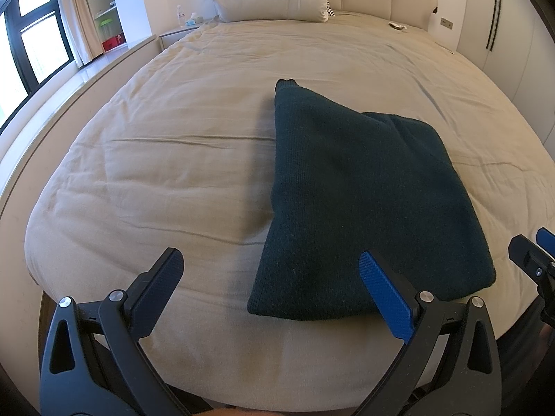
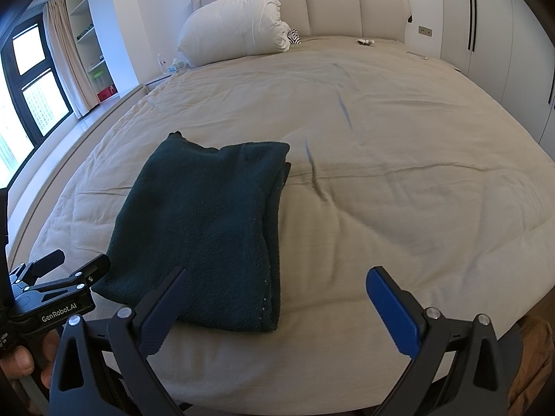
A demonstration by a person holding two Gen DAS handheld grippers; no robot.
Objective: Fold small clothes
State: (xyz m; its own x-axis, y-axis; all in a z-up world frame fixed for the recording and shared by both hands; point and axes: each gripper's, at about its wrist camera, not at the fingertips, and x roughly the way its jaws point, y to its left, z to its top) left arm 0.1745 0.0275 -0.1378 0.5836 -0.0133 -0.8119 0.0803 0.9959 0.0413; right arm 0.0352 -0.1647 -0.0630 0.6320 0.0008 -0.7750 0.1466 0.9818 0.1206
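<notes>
A dark green knitted garment [image 1: 353,190] lies folded in a rough rectangle on the beige bed, one sleeve cuff poking out at its far end. In the right wrist view the same garment [image 2: 204,228] sits left of centre. My left gripper [image 1: 270,270] hangs open above the bed's near edge, its right finger over the garment's near part, nothing between the fingers. My right gripper [image 2: 277,287] is open too, with its left finger over the garment's near right corner. The right gripper [image 1: 534,246] shows at the left wrist view's right edge, and the left gripper [image 2: 73,263] at the right wrist view's left edge.
The beige bed [image 1: 173,145] fills both views, wrinkled. A white pillow [image 2: 236,29] leans on the headboard, with a small striped item beside it. Wardrobe doors [image 2: 492,34] stand right, a window ledge and shelves [image 1: 100,10] left. A hand [image 2: 24,360] holds the left gripper's handle.
</notes>
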